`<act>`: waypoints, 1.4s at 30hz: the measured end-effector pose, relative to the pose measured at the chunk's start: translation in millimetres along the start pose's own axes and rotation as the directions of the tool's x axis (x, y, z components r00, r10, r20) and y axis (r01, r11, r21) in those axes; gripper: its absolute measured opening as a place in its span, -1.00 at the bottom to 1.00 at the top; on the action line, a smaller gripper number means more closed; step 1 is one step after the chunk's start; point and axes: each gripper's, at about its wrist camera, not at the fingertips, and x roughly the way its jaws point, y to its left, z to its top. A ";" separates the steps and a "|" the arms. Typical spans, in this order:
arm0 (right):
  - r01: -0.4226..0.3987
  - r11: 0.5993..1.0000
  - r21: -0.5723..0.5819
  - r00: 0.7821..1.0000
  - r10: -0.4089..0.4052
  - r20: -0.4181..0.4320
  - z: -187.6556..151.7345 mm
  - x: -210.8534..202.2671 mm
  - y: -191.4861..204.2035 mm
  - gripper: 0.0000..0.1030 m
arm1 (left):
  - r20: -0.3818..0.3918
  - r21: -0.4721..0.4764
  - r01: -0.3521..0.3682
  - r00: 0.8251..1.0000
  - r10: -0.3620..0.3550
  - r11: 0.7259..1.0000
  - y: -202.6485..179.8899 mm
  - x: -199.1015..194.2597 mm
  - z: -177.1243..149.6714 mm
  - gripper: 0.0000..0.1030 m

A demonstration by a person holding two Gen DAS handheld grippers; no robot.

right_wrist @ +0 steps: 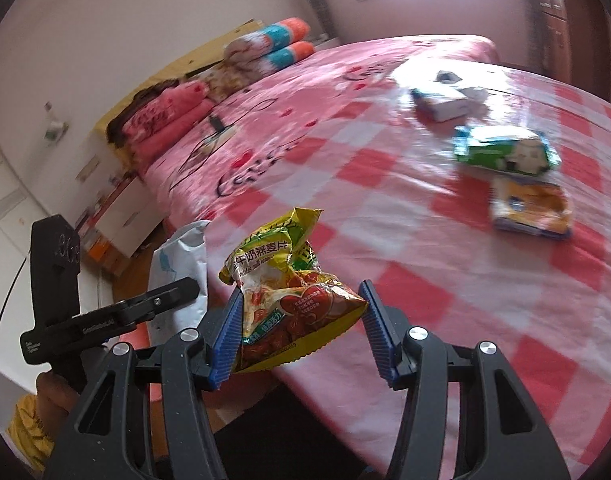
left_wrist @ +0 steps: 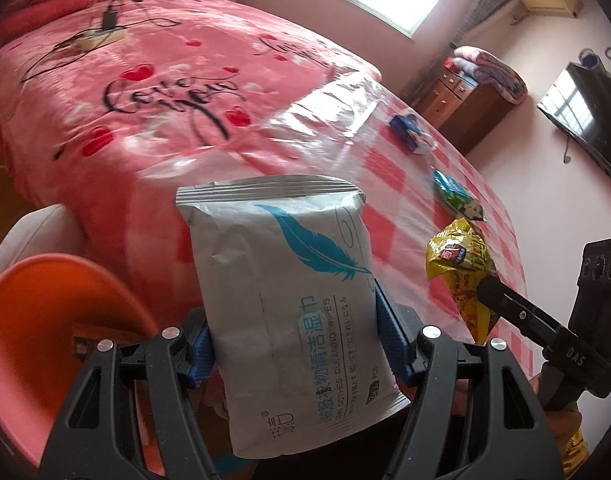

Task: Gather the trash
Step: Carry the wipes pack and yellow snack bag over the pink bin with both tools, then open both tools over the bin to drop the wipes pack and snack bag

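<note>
Gripping a grey-white wet-wipes pack [left_wrist: 297, 304] between its blue ribbed pads, the left gripper [left_wrist: 295, 344] is clamped on the pack's two long sides at about mid-length. The pack is a flat pouch with a teal feather print and teal lettering, crimped at its far end; its long axis runs along the fingers, the crimped end pointing away from the camera toward the bed [left_wrist: 153, 92], and it is held above the bed's near edge. An orange basin [left_wrist: 37, 320] sits low at the left of the left wrist view, apart from the pack. The right gripper [right_wrist: 301, 324] holds a crumpled yellow snack bag [right_wrist: 293, 292], printed in red and green; the left pad presses its side and the bag's right corner reaches the right pad, jaws at a middling width. The bag's long axis also runs roughly along the fingers, its torn top tilted up and away. It hangs over the near edge of the red-and-white checked cloth [right_wrist: 485, 320] spread on the bed. On that cloth, well apart from both grippers, lie a green wrapper [right_wrist: 505, 152], an orange-and-white wrapper [right_wrist: 529, 208] just beside it, and a blue-and-white box [right_wrist: 441, 102] toward the far edge.
</note>
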 end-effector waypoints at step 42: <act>-0.272 0.934 -0.232 0.911 0.172 -0.376 -51.0 132.0 167.2 0.58 | -0.069 -0.242 -0.330 0.944 0.323 0.913 168.0 -61.0 -60.2 0.53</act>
